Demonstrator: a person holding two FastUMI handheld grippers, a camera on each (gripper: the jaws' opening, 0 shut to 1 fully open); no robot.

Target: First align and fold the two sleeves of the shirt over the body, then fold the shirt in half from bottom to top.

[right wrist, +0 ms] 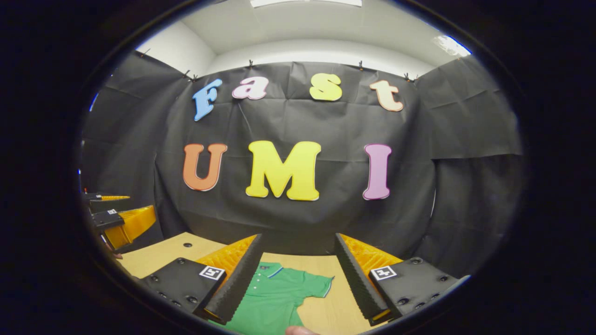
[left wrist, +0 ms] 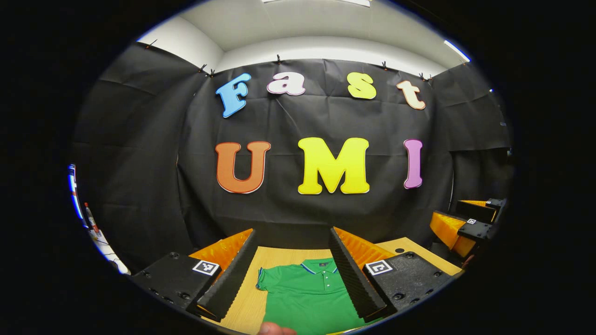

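Two grippers, jaws spread wide, above a wooden table (left wrist: 284, 256) | left gripper (left wrist: 292, 274): green polo shirt (left wrist: 307, 298) flat at 6 o'clock between its fingers | right gripper (right wrist: 298, 279): shirt at 7 o'clock, one sleeve (right wrist: 316, 284) spread toward 5 o'clock.

Both views face the wall, sharing the shirt (left wrist: 307, 293).

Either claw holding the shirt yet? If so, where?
Neither. Left claw and right claw are open above the green shirt, flat on the table.
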